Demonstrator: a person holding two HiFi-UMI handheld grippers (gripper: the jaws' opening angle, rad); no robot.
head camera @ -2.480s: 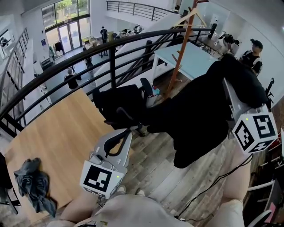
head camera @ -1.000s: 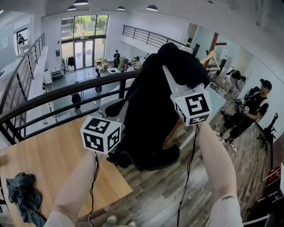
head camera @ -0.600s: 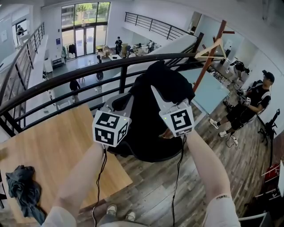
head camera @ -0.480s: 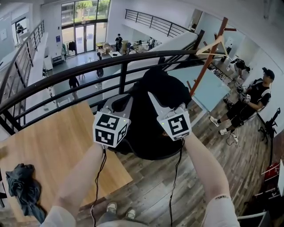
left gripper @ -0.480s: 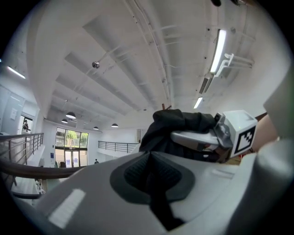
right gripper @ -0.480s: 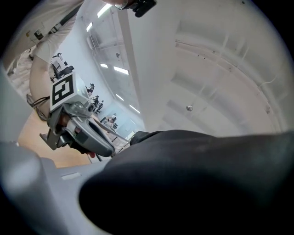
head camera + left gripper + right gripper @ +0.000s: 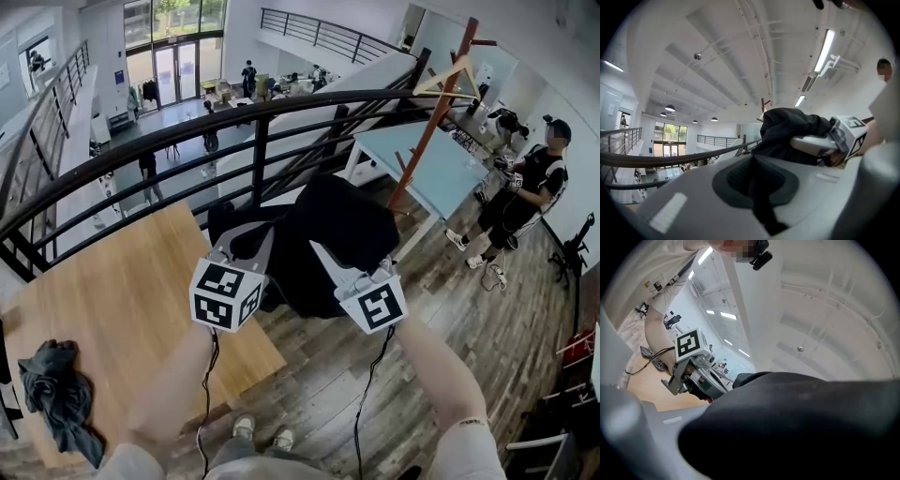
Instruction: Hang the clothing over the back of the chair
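A black garment hangs bunched between both grippers, above and just right of a black office chair whose back shows at the cloth's left edge. My left gripper is shut on a fold of the cloth. In the left gripper view a dark strip of the garment is pinched between its jaws, with the right gripper beyond. My right gripper is shut on the garment's other side. The black garment covers its jaws in the right gripper view, where the left gripper shows.
A wooden table stands at the left with a grey cloth near its edge. A black railing runs behind the chair. An orange coat stand, a light blue table and a person are at the right.
Both grippers have come down with the black garment, from high in front of the railing to just over the chair. The cloth stays gripped in both.
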